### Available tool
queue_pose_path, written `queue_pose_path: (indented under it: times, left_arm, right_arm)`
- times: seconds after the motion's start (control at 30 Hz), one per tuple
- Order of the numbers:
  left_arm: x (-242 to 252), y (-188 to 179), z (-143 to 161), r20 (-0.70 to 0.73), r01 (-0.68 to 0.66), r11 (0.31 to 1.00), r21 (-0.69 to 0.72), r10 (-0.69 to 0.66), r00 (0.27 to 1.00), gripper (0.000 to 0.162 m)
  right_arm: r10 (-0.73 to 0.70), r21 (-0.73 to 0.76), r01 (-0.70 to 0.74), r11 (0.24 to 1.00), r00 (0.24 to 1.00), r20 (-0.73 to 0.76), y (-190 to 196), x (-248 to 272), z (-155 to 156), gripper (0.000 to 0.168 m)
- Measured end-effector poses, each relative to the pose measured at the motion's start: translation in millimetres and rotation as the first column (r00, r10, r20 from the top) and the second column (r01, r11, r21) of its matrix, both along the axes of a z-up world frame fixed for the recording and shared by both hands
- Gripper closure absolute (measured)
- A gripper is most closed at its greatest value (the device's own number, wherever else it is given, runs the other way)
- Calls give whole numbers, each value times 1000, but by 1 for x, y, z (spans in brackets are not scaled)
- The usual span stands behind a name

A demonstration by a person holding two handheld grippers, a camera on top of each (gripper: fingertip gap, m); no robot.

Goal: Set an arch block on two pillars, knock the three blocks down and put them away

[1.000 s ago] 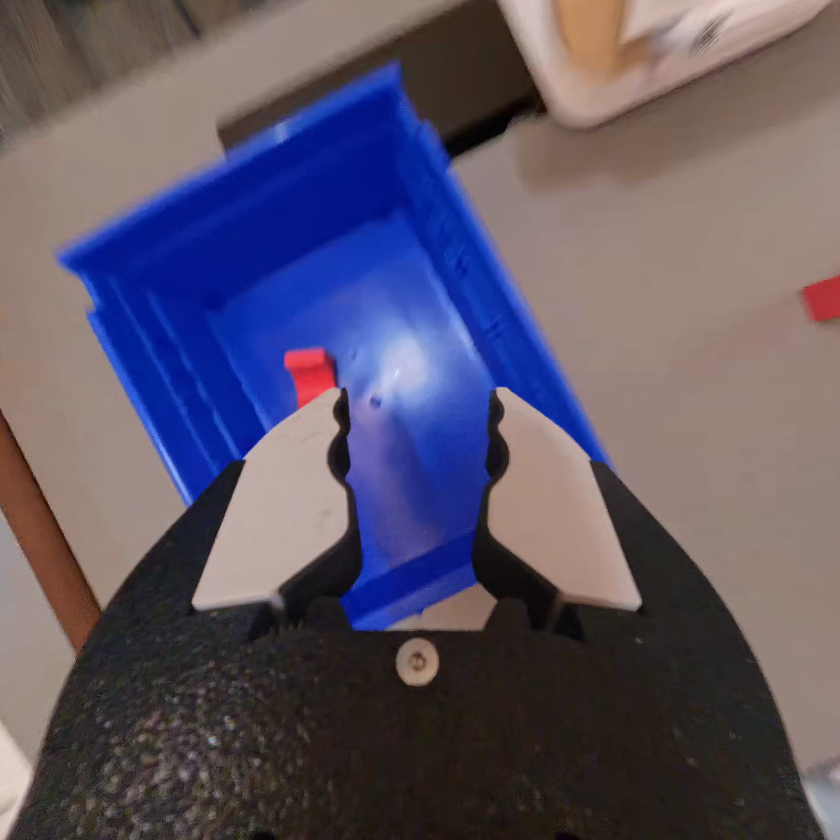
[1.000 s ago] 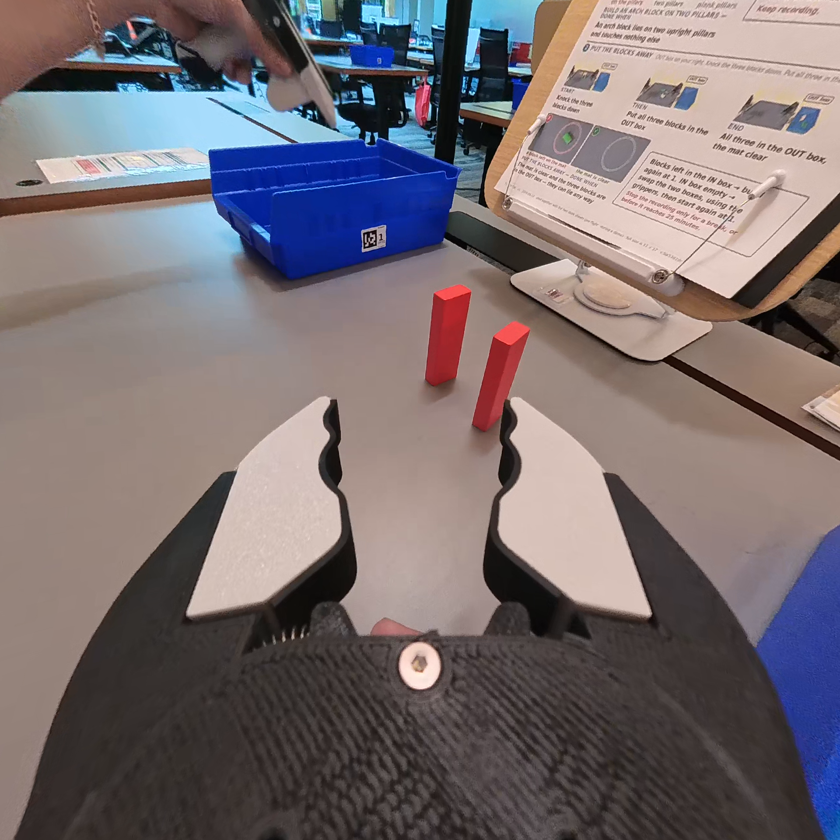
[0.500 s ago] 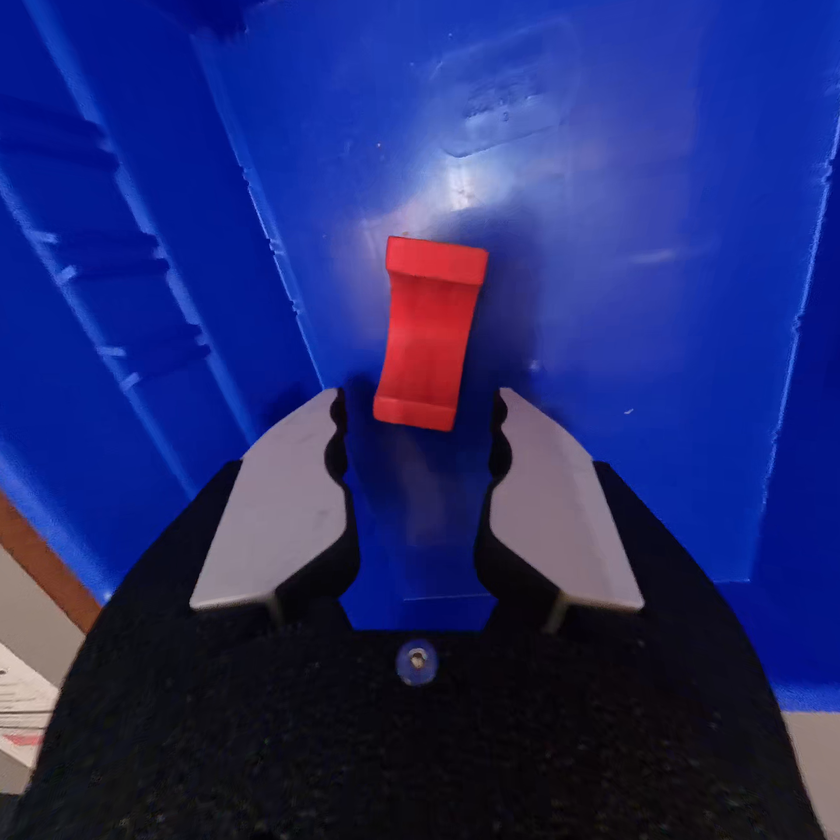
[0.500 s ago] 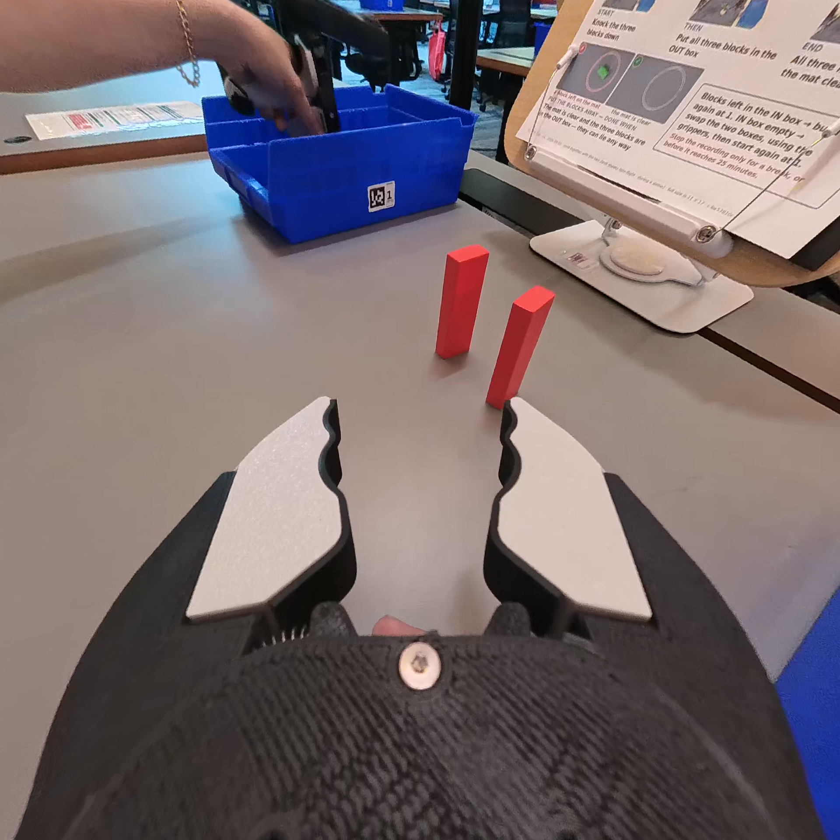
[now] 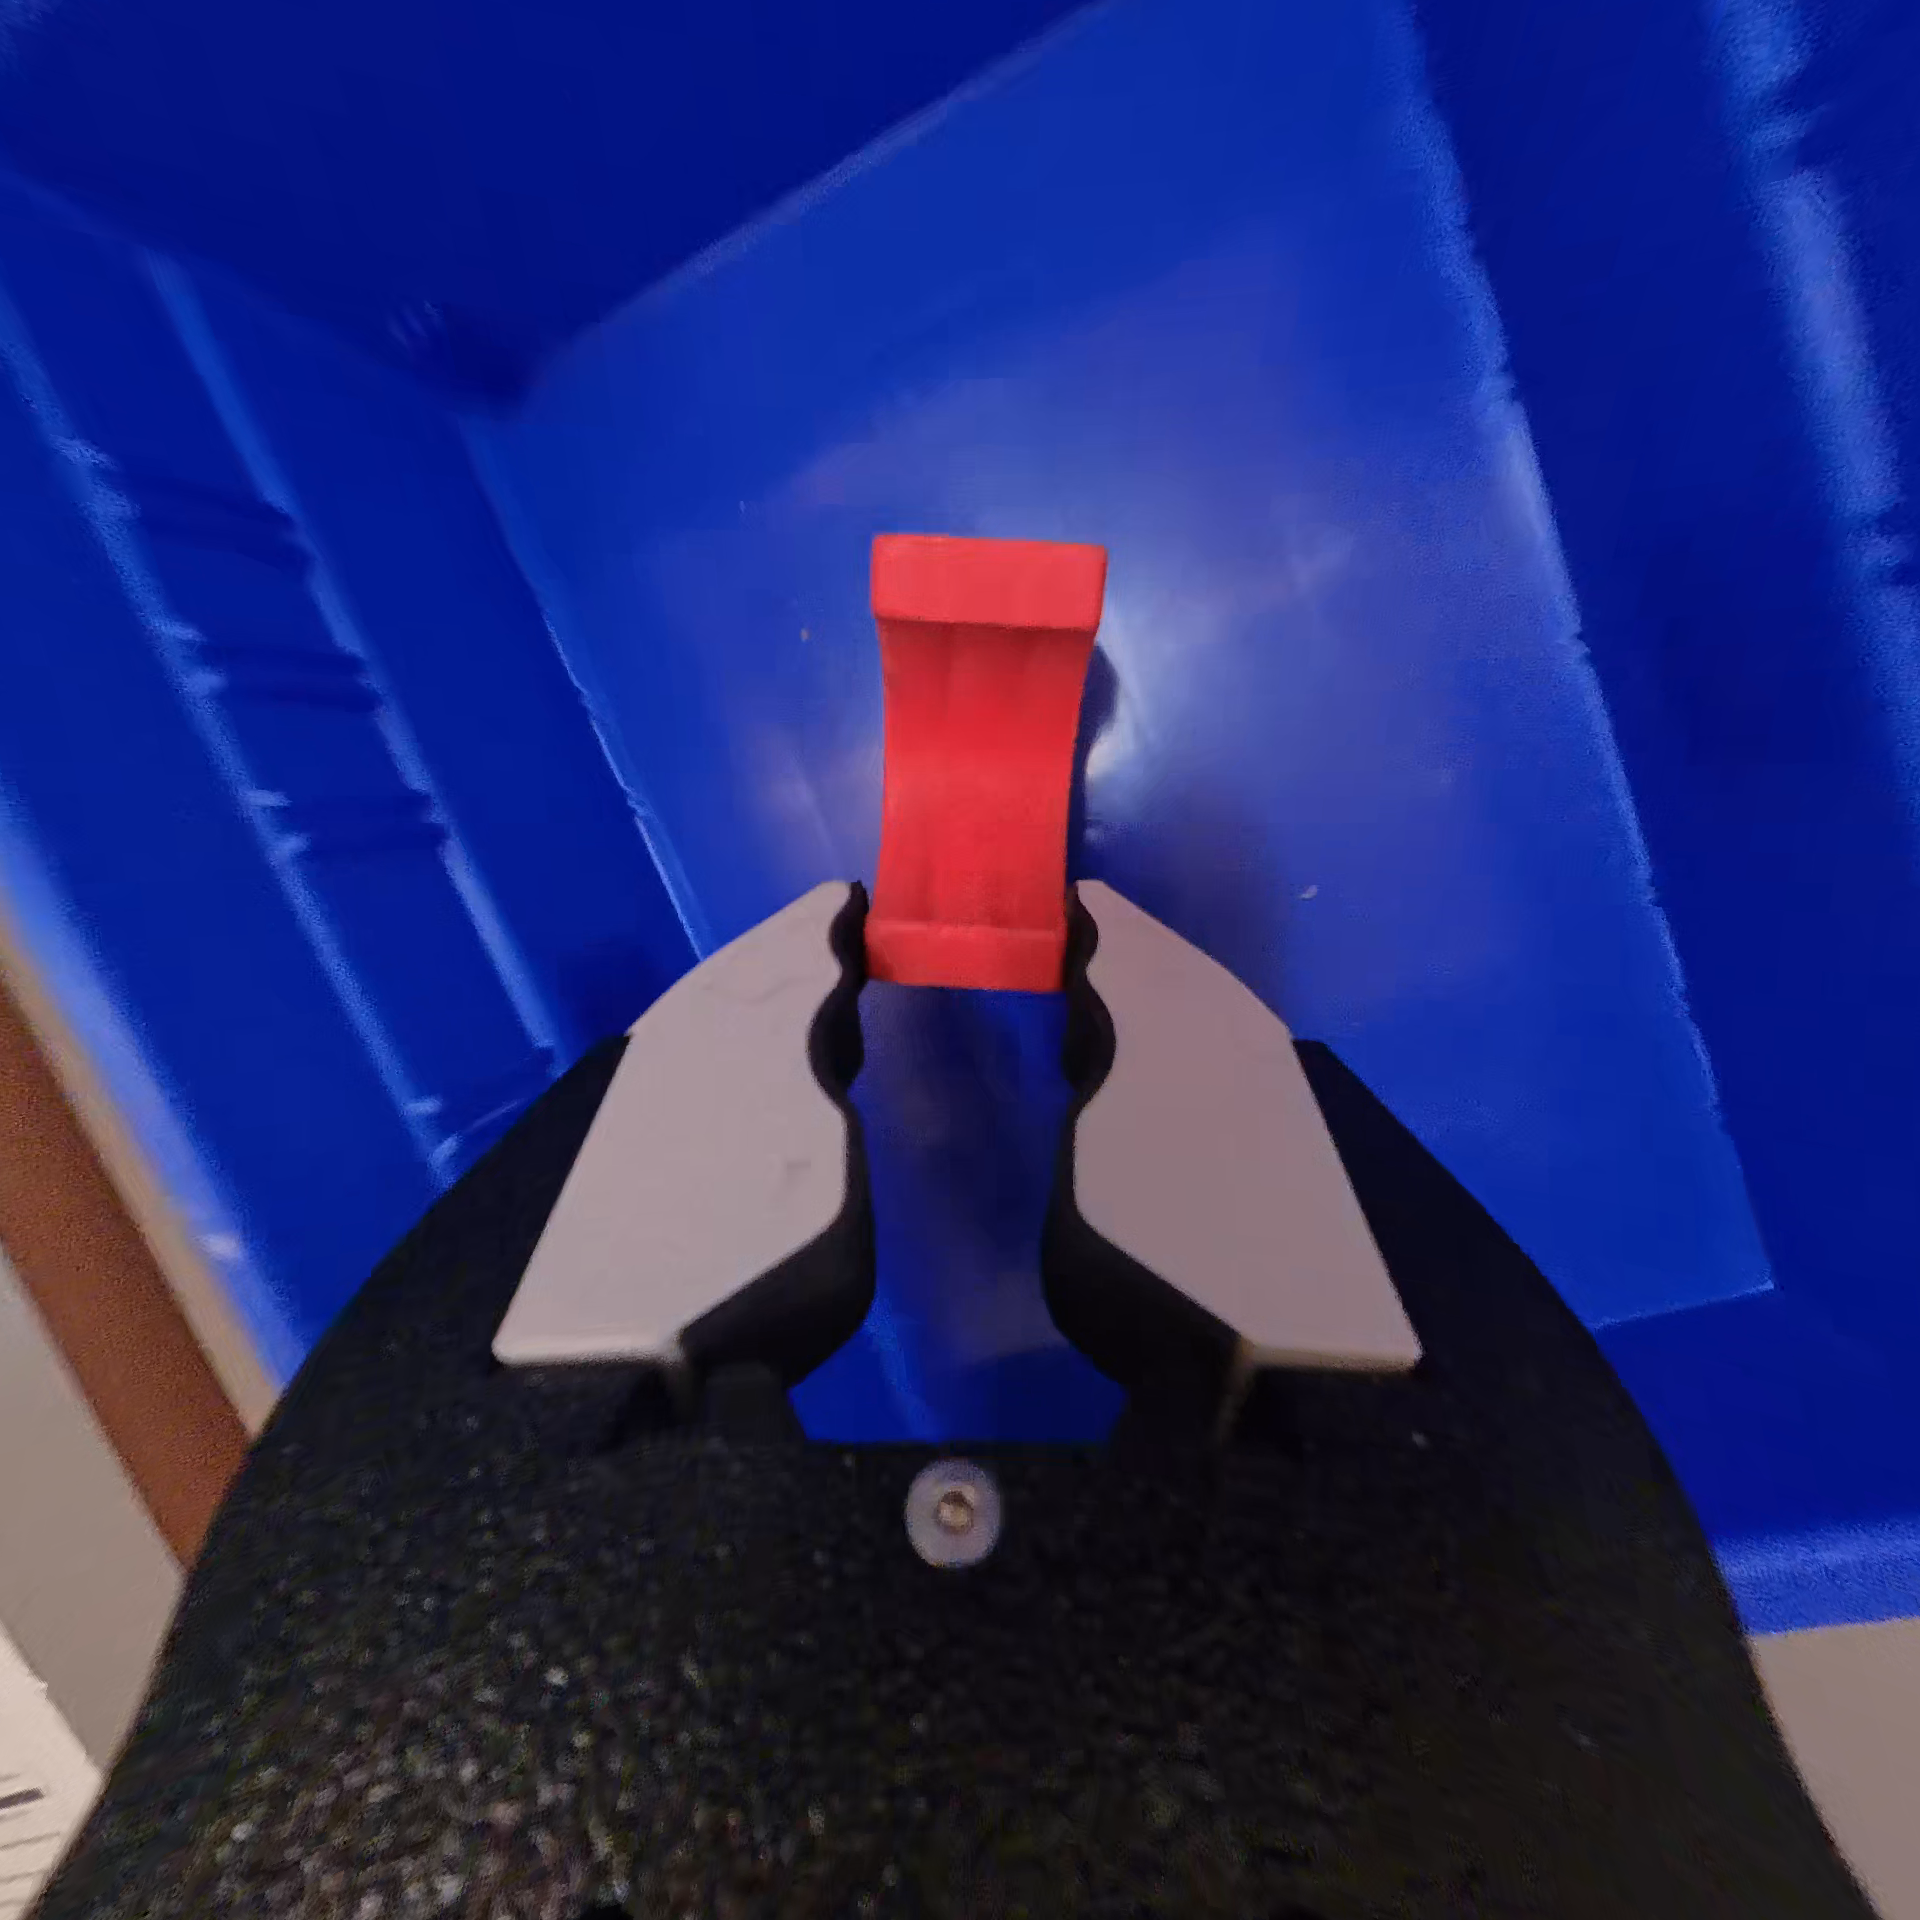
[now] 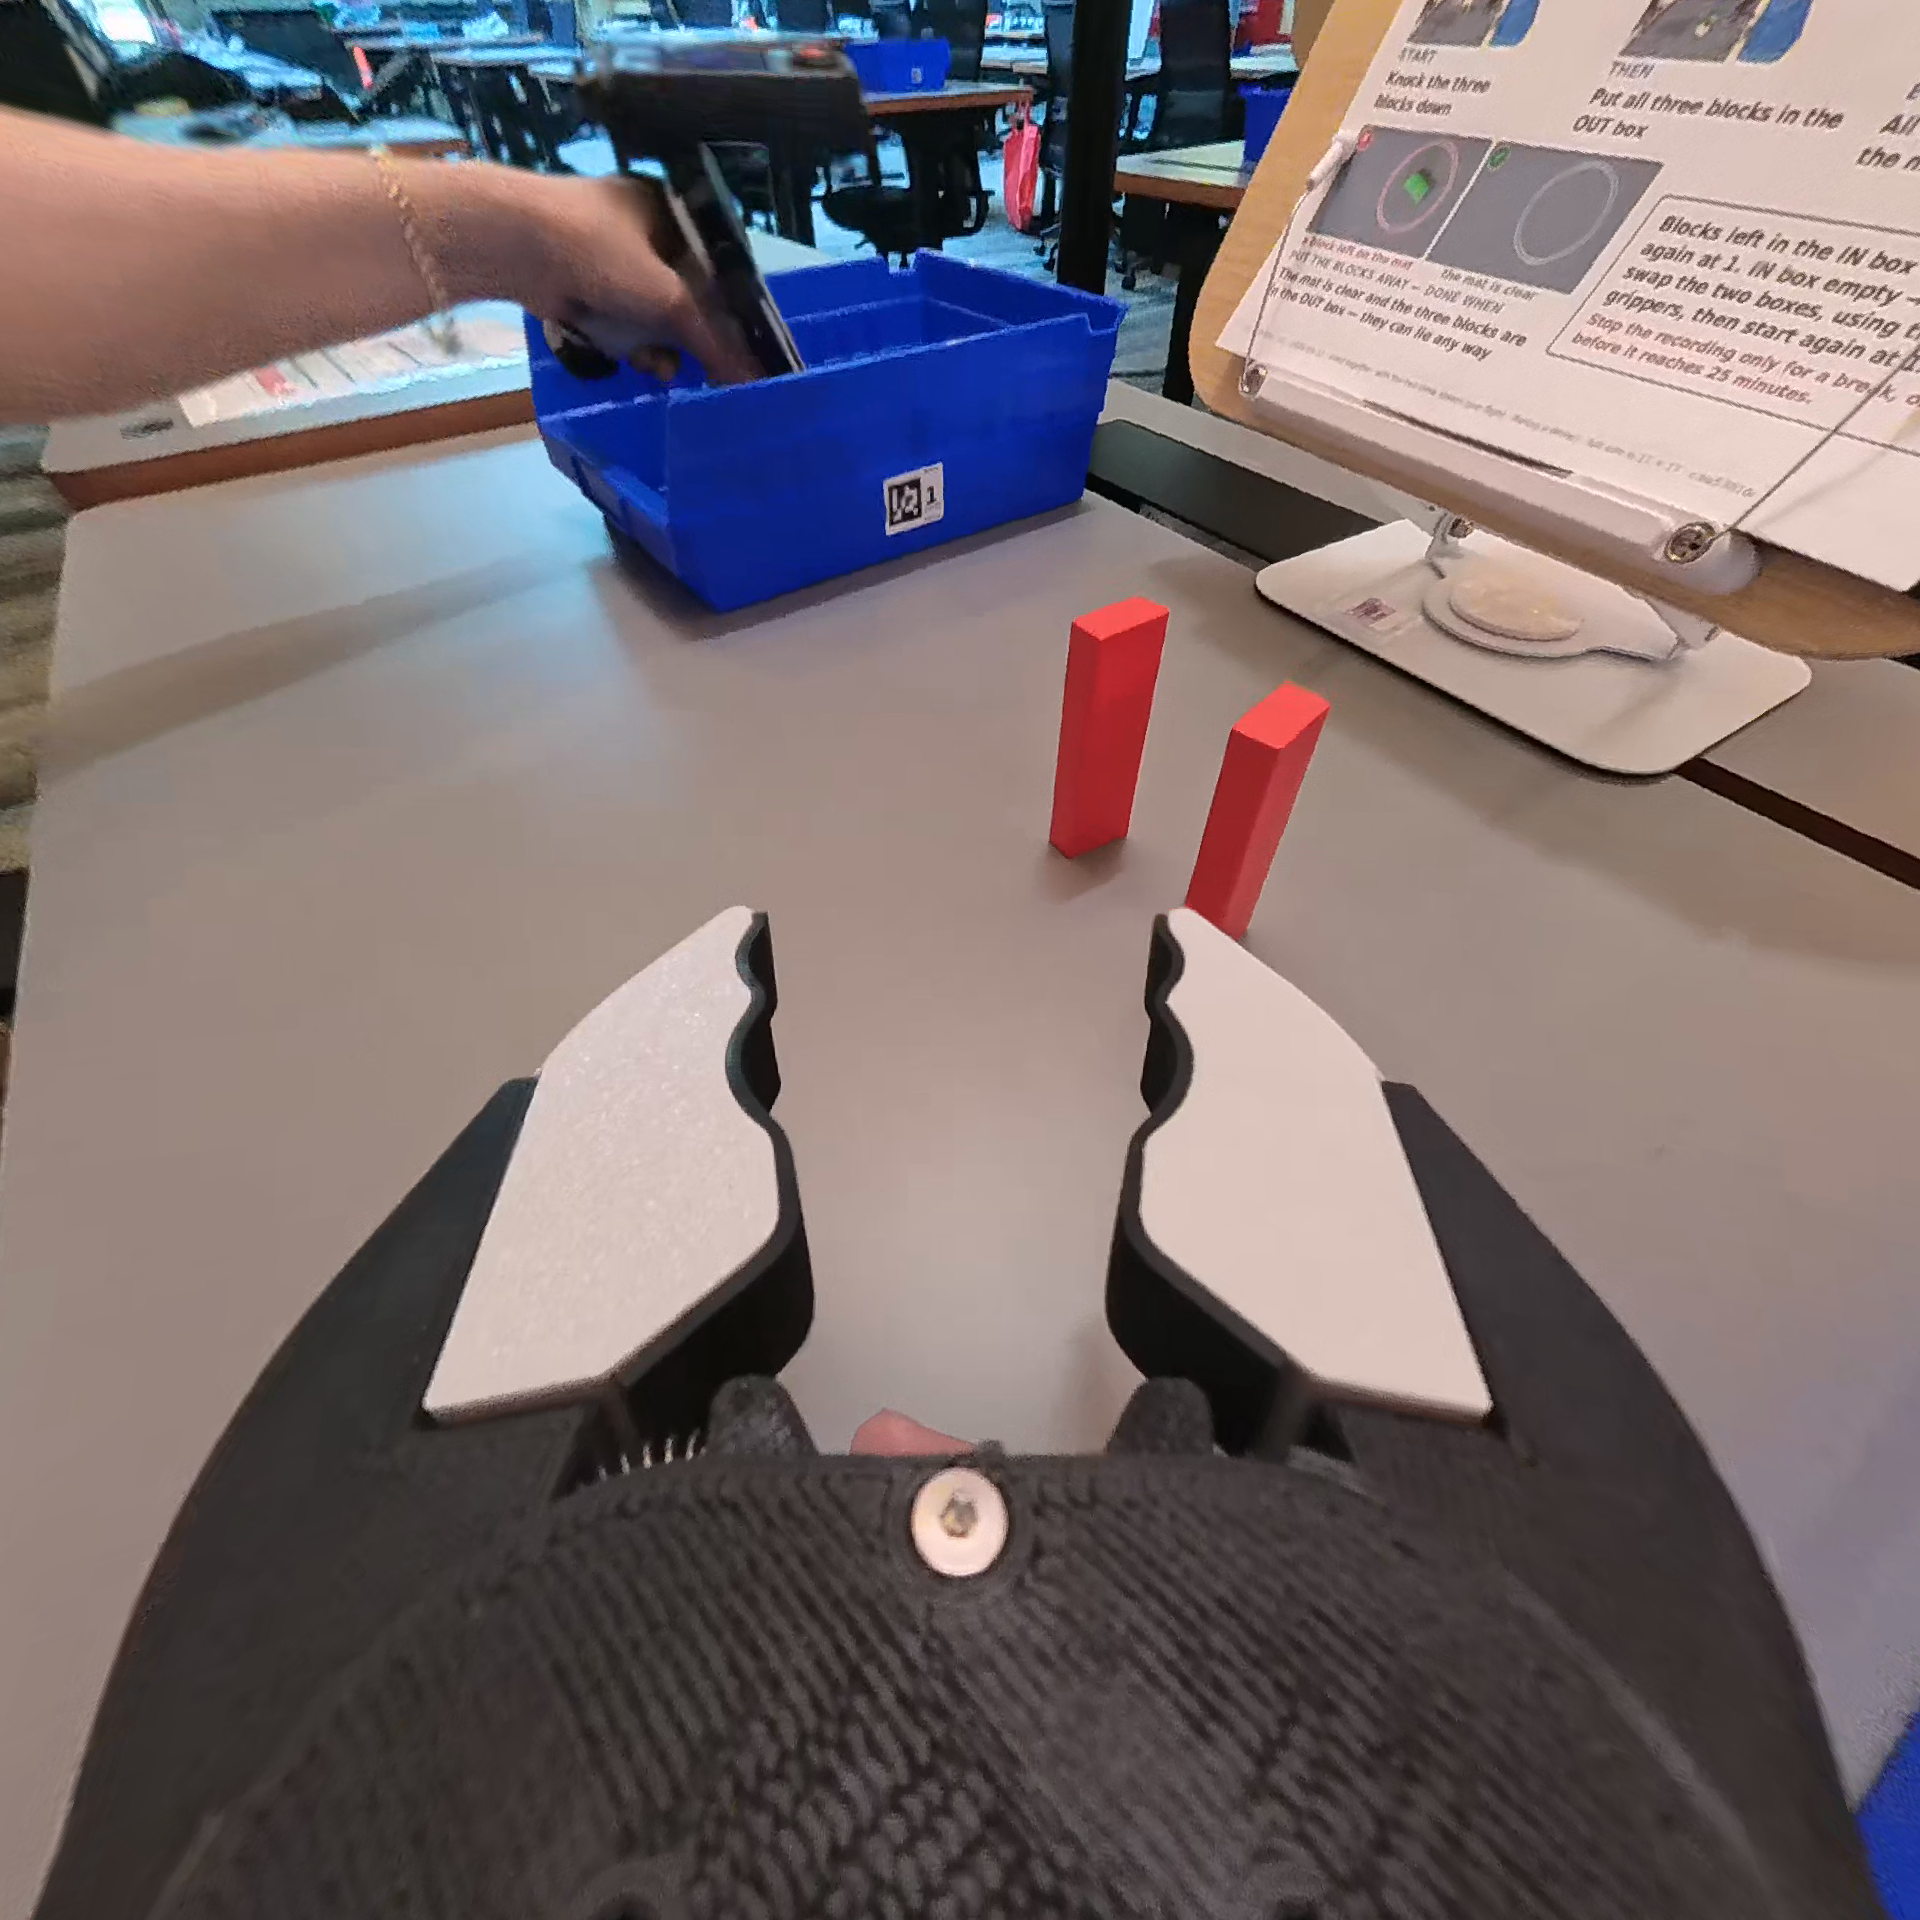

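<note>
My left gripper (image 5: 966,940) is down inside a blue bin (image 5: 1351,727). Its fingertips are closed on the near end of a red arch block (image 5: 977,769) that lies on the bin floor. In the right wrist view the same bin (image 6: 831,447) stands at the far side of the grey table (image 6: 416,831), with the left gripper (image 6: 727,270) and a person's hand reaching into it. My right gripper (image 6: 961,935) is open and empty, low over the table. Two red pillar blocks stand upright just ahead of it, one farther (image 6: 1107,727) and one nearer (image 6: 1257,805), close to my right fingertip.
A document stand with a printed sheet (image 6: 1621,312) stands at the right on a white base (image 6: 1538,644). A second blue thing (image 6: 1896,1808) shows at the lower right edge. A wooden table edge (image 5: 94,1247) runs left of the bin. The tips of one gripper are about 50 cm away from the tips of the other.
My left gripper dropped into the bin, moved up to the red arch block, and its fingers closed onto the block's near end. My right gripper drifted slightly and stayed open.
</note>
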State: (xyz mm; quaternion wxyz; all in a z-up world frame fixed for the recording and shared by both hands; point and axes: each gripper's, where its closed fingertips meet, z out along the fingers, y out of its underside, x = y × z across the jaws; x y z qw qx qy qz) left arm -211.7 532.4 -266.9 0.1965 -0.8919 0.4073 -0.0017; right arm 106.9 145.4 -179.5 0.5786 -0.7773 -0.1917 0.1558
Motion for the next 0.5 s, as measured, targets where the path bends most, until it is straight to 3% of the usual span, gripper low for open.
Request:
queue_pose_path:
  times: [0.03,0.1,0.2,0.33,0.5]
  left_arm:
    - [4,-2,11,12,27,998,60,-28,1000,127]
    - [17,-13,40,47,93,978,187,-103,994,127]
    - [47,-45,92,45,232,886,403,-272,961,127]
    - [95,-108,150,-111,417,644,641,-460,881,127]
    - [154,-187,172,-234,519,381,765,-586,776,127]
  right_arm:
    - [-14,2,14,1000,1000,-24,1,-1,3,96]
    - [-43,18,45,999,996,-80,5,-2,12,81]
    - [-97,9,100,995,978,-183,18,-2,26,78]
    - [-117,-50,106,993,920,-374,45,-12,56,75]
    - [-69,-96,20,995,842,-534,75,-36,88,81]
